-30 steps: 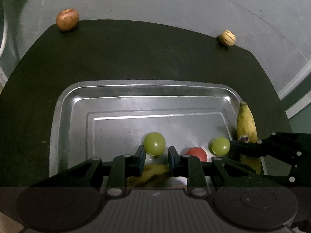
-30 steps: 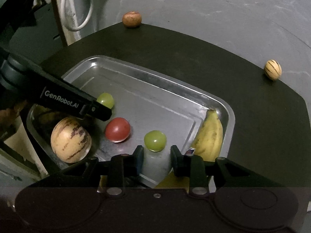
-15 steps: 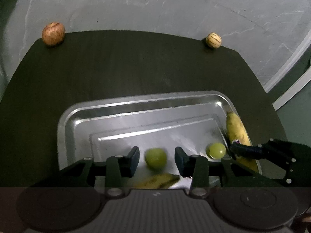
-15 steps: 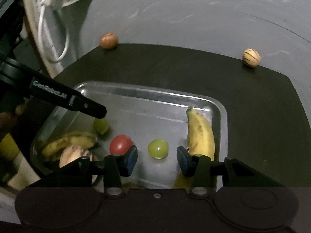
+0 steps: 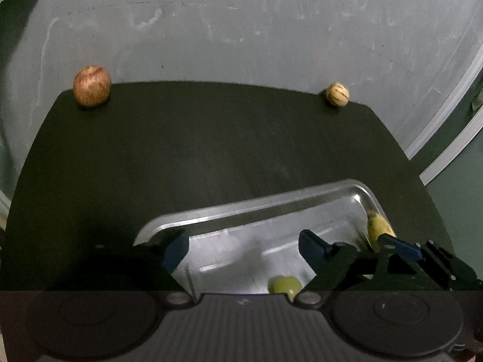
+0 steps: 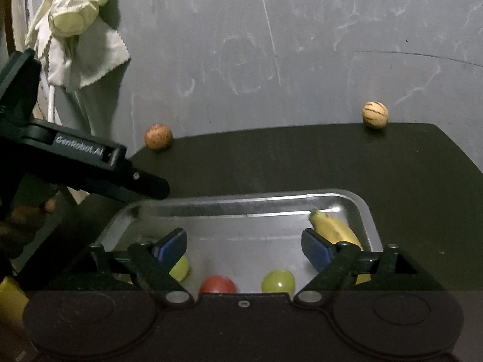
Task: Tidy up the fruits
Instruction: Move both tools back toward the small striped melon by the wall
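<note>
A metal tray [image 5: 241, 208] [image 6: 241, 203] sits on the dark table near me. It holds a banana [image 6: 335, 229] [image 5: 377, 226] at its right end, a red fruit [image 6: 217, 285], and green fruits [image 6: 277, 280] [image 5: 283, 285]. A red apple [image 5: 92, 86] [image 6: 158, 136] stands at the table's far left corner and a striped melon [image 5: 338, 94] [image 6: 375, 114] at the far right corner. My left gripper [image 5: 243, 249] is open and empty above the tray. My right gripper [image 6: 244, 247] is open and empty above the tray.
A grey wall [image 5: 241, 30] rises right behind the table's far edge. A pale cloth [image 6: 78, 30] hangs on the wall at the left in the right wrist view. The left tool's body [image 6: 75, 163] crosses that view's left side.
Both grippers have pulled back and risen from the tray and opened wide. The tray fruits now sit low in both views; the apple and melon look nearer.
</note>
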Action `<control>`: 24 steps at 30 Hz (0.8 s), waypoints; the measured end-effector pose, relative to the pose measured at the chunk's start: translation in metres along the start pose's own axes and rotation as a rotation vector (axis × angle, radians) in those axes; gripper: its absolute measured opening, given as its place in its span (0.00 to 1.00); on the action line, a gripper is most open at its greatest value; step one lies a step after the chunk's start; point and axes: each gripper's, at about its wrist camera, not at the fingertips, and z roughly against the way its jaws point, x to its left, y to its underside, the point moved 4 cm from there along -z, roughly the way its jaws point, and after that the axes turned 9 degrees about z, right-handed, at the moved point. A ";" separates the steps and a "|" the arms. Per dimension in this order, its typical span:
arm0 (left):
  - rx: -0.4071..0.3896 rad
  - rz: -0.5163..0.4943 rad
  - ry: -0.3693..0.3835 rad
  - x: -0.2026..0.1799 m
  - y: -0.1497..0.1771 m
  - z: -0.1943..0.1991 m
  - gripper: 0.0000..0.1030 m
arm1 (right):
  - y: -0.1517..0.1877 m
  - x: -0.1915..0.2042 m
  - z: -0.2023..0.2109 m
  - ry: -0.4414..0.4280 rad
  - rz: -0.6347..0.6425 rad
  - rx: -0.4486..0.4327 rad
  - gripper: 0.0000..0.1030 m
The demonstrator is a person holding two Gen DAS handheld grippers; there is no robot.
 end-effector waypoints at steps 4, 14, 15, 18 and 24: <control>-0.045 0.059 0.016 0.008 -0.011 -0.001 0.88 | -0.007 -0.001 -0.010 -0.017 0.008 -0.012 0.85; -0.085 0.154 -0.012 0.022 -0.030 -0.011 0.90 | -0.009 -0.009 -0.026 -0.157 0.010 -0.033 0.85; -0.087 0.164 -0.020 0.024 -0.031 -0.011 0.90 | -0.010 -0.010 -0.027 -0.176 0.007 -0.037 0.85; -0.096 0.192 -0.034 0.028 -0.035 -0.012 0.90 | -0.014 -0.009 -0.031 -0.208 -0.003 -0.036 0.86; -0.114 0.263 -0.083 0.037 -0.040 -0.016 0.90 | -0.017 -0.008 -0.042 -0.234 -0.046 -0.019 0.90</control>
